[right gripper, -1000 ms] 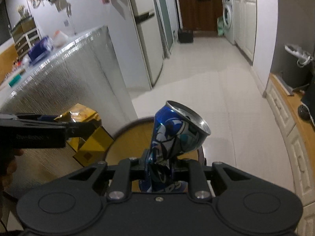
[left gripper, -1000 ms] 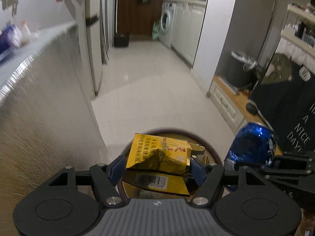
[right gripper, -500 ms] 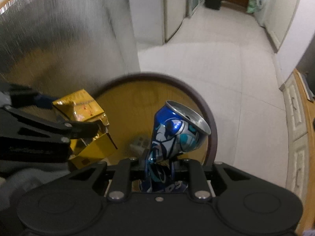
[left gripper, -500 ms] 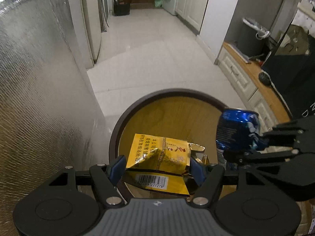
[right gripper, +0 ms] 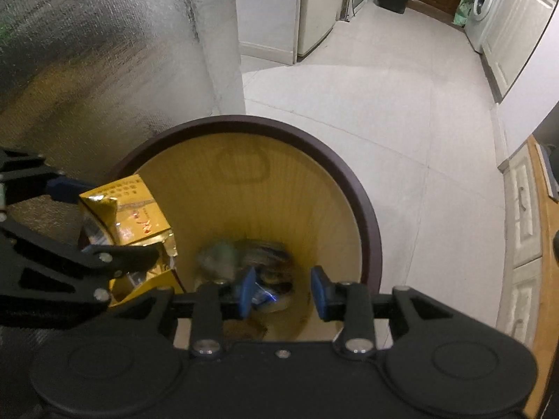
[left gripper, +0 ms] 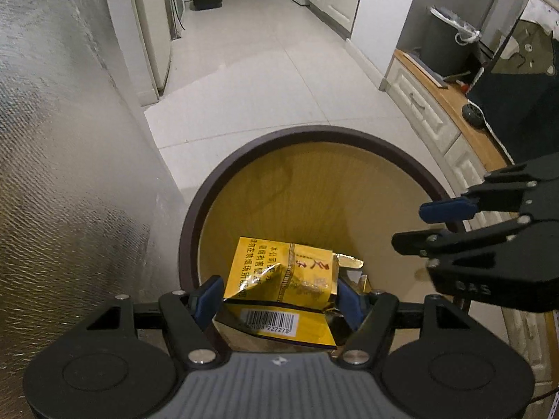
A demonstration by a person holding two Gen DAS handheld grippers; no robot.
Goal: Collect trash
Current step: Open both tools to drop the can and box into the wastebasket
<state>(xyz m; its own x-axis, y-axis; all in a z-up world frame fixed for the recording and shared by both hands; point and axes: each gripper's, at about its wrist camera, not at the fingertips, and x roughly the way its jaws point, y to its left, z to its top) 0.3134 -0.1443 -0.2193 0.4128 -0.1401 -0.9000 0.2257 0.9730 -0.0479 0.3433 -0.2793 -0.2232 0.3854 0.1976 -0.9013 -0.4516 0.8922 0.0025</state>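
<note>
My left gripper [left gripper: 277, 291] was clamped on the crumpled yellow packet [left gripper: 286, 272], its blue pads pressed against both sides, barcode flap hanging toward me. I held it just over the near edge of the round bin [left gripper: 195, 209], whose dark rim ringed a yellow-lined inside. The bin stood on pale floor tiles [left gripper: 265, 80], close against a silvery quilted wall [left gripper: 70, 174].

My right gripper [right gripper: 281, 289] hung over the bin's mouth with its jaws opening and nothing between the pads. Below it, down in the bin, lay something blue and shiny [right gripper: 267, 295] that I took for the crushed can, though it was too blurred to be sure, beside other dim rubbish. From that side the packet [right gripper: 129, 209] showed at the bin's left rim [right gripper: 370, 216], in my left gripper [right gripper: 104, 223]
</note>
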